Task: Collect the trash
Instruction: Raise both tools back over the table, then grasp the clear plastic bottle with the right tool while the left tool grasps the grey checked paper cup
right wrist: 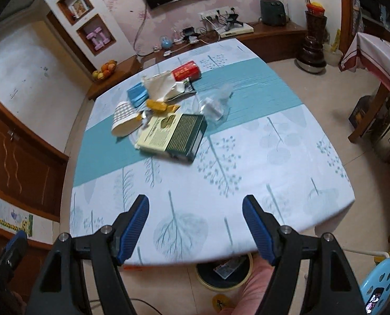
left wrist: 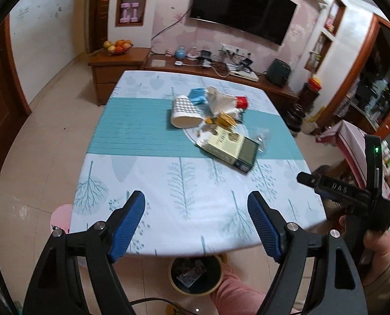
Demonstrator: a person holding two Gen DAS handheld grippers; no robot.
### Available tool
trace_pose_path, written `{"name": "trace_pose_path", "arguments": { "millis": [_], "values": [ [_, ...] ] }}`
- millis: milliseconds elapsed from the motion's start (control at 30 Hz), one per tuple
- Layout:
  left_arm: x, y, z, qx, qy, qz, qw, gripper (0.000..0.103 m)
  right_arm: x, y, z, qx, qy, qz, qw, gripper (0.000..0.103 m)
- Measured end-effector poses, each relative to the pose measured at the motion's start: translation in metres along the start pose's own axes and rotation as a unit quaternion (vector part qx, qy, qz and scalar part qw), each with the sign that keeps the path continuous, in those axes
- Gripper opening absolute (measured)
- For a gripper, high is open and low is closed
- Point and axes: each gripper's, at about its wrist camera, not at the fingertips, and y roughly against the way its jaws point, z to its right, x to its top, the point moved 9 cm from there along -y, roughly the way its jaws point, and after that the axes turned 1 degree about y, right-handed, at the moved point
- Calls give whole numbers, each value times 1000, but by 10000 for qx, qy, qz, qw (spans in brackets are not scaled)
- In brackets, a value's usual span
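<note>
1. Judging by the bin under the near table edge, only partly done: round dark trash bin with a pale yellow rim (left wrist: pixel 195 275) on the floor, a few printed scraps already inside, most of the junk not yet in there.
2. Going left to right across the pile on the table with the white-and-teal tree-print cloth (left wrist: pixel 147 189): white paper cup with a grey checked pattern (left wrist: pixel 183 111) tipped on its side, sitting leftmost.
3. Just behind and right of it, small blue folded carton (left wrist: pixel 198 95), then crumpled white paper wrapper (left wrist: pixel 218 99) heaped in the middle.
4. In front of that, shiny yellow-gold snack wrapper (left wrist: pixel 225 120), touching the flat cream-and-dark-green cardboard box (left wrist: pixel 230 148), nearest of the lot.
5. Right of the box, crinkled clear plastic bag (right wrist: pixel 216 103); behind, red cylindrical can with gold lettering (right wrist: pixel 186 71) lying down.
6. Left gripper (left wrist: pixel 196 225): blue pads spread wide, nothing between them, hanging over the near table edge, well apart from the pile.
7. Right gripper (right wrist: pixel 196 228): same deal, wide apart and empty, also over the near edge.
8. Left to do, probably: pretty much the whole pile, seven-ish pieces, each needing a trip down to the bin.
</note>
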Motion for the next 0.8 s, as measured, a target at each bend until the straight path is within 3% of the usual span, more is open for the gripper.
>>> {"name": "trace_pose_path", "arguments": {
  "millis": [200,400,600,800],
  "values": [
    [42,-42,-7,402,260,10,9989,79,56,-50,11,82,-341,-377,9987,74],
    [87,-96,-4,764,325,-186,9964,79,109,-114,30,-117,-765,-982,9922,74],
    [119,-149,-2,1025,467,-389,9929,79,134,-167,38,-194,-1174,-1542,9808,74],
    [133,-185,-3,1115,657,-668,9893,79,148,-197,30,-399,-1013,-1772,9781,74]
  ]
}}
